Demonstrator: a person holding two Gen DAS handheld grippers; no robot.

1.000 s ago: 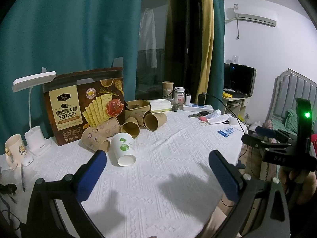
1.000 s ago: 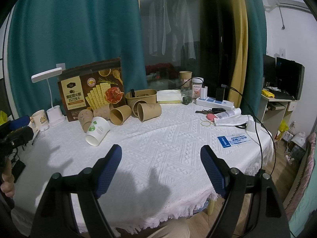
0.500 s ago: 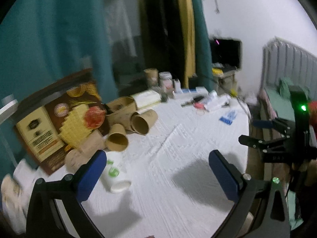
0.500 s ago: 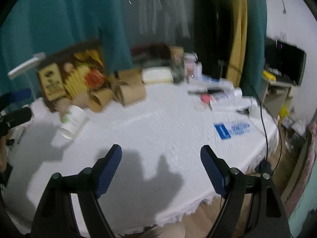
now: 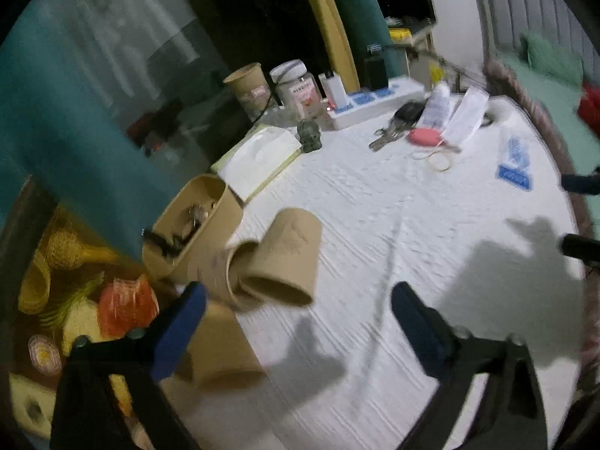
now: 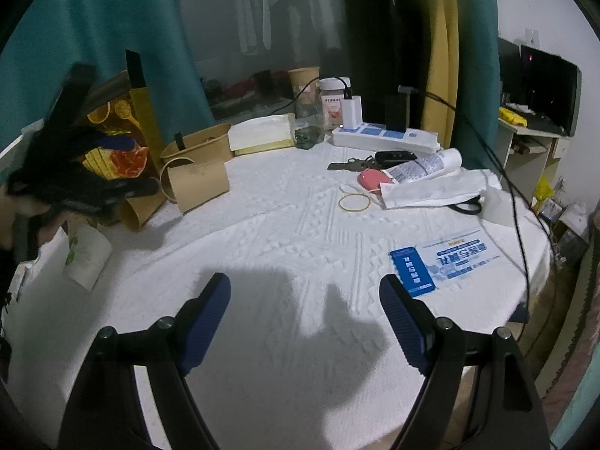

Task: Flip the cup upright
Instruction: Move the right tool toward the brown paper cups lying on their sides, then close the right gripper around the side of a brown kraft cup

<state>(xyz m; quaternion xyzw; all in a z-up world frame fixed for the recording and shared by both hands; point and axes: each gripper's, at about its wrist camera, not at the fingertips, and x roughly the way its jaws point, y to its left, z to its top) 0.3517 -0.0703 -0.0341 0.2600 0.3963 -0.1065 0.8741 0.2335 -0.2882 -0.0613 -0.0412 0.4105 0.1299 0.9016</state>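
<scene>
Several brown paper cups lie on their sides on the white tablecloth. In the left wrist view the nearest tipped cup (image 5: 285, 258) lies just ahead of my open left gripper (image 5: 300, 311), with another (image 5: 221, 348) beside the left finger. My left gripper is open and empty. In the right wrist view the same tipped brown cup (image 6: 195, 183) lies at the left, with the left gripper (image 6: 93, 187) dark and close to it. A white cup with a green print (image 6: 88, 258) lies tipped nearer the edge. My right gripper (image 6: 303, 315) is open and empty over bare cloth.
A brown paper bowl (image 5: 191, 221) and a snack box (image 6: 112, 150) stand behind the cups. A tissue pack (image 6: 262, 135), jar (image 6: 333, 105), power strip (image 6: 386, 137), keys (image 6: 352, 165), tube, rubber band (image 6: 354, 202) and blue leaflet (image 6: 442, 262) lie further right. The table's edge curves at the right.
My left gripper has swung in close to the tipped brown cups, tilting as it went. My right gripper has moved forward and lower over the table. Both stay open.
</scene>
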